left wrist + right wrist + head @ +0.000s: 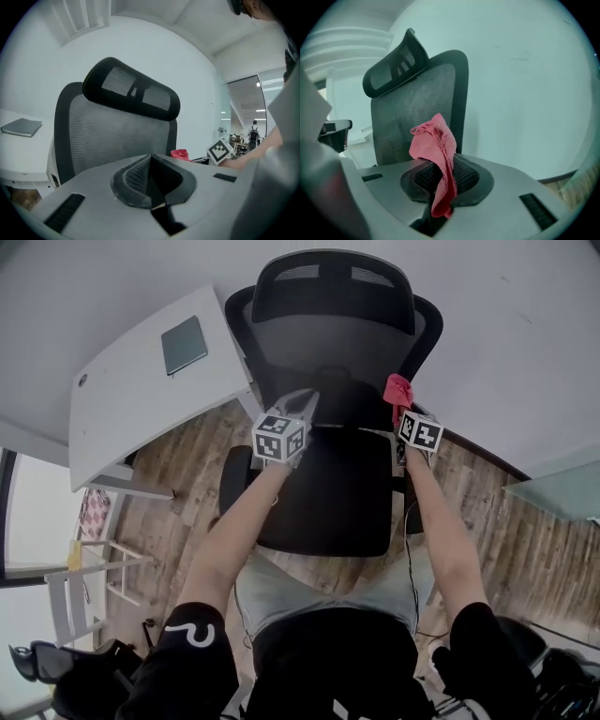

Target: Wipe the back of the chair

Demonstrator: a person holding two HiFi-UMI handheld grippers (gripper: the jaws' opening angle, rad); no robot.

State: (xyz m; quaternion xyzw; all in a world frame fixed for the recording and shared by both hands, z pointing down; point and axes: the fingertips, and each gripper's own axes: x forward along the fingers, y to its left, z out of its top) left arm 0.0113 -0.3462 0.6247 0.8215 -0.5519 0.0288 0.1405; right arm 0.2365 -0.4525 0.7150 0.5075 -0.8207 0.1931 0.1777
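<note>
A black office chair with a mesh back (330, 352) and headrest (333, 282) faces me; its seat (328, 493) lies below my arms. The mesh back (112, 140) fills the left gripper view, and it shows as mesh back (417, 117) in the right gripper view. My right gripper (401, 409) is shut on a red cloth (398, 392), held beside the back's right edge. The red cloth (438, 159) hangs from the shut jaws. My left gripper (302, 407) is shut and empty, in front of the lower back.
A white desk (141, 381) with a grey notebook (184, 343) stands left of the chair against the wall. White stools (89, 568) sit at lower left on the wood floor. A glass partition (562, 488) is at right.
</note>
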